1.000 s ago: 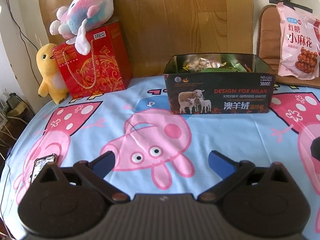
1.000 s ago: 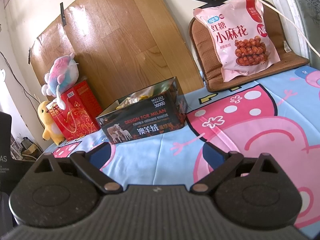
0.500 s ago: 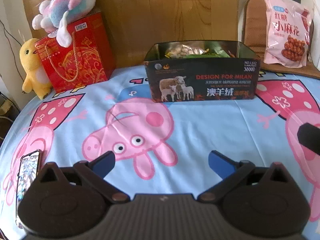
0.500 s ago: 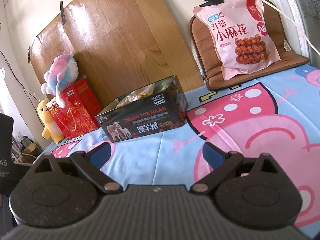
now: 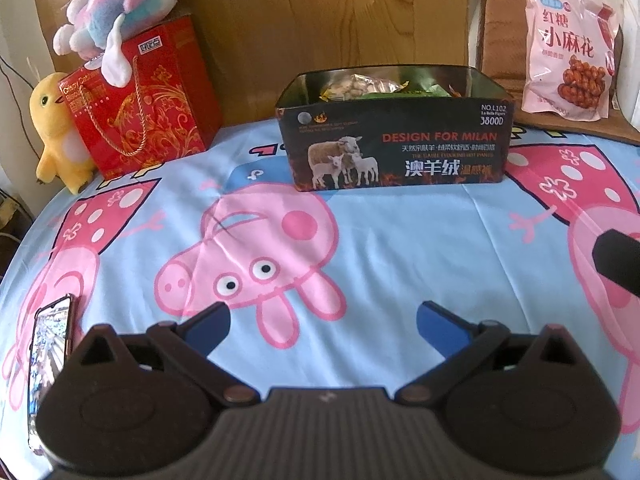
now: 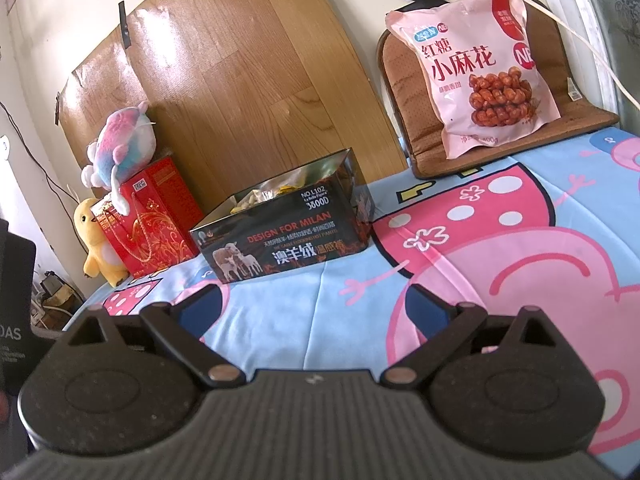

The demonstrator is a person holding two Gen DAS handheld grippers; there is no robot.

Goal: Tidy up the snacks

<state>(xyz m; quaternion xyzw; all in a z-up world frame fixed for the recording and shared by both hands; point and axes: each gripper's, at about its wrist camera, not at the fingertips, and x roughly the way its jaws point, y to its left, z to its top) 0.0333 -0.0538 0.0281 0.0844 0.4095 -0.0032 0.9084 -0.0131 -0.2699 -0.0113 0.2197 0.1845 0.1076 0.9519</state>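
Observation:
A black open box [image 5: 400,152] printed with sheep stands on the blue cartoon sheet and holds several wrapped snacks [image 5: 360,86]. It also shows in the right wrist view [image 6: 288,236]. A large pink snack bag [image 5: 568,44] leans upright against a brown cushion at the back right, also in the right wrist view [image 6: 476,68]. My left gripper [image 5: 322,320] is open and empty, low over the sheet in front of the box. My right gripper [image 6: 312,308] is open and empty, to the right of the box and well short of the pink bag.
A red gift bag [image 5: 144,100] with a plush toy [image 5: 120,8] on top stands at the back left, beside a yellow plush chick [image 5: 56,128]. A phone [image 5: 50,344] lies on the sheet at the near left. A wooden board [image 5: 320,20] backs the bed.
The left wrist view has shifted: the box and gift bag now sit further right and slightly lower, more of the phone shows, and the right gripper's edge shows more at the right. The right view barely changed.

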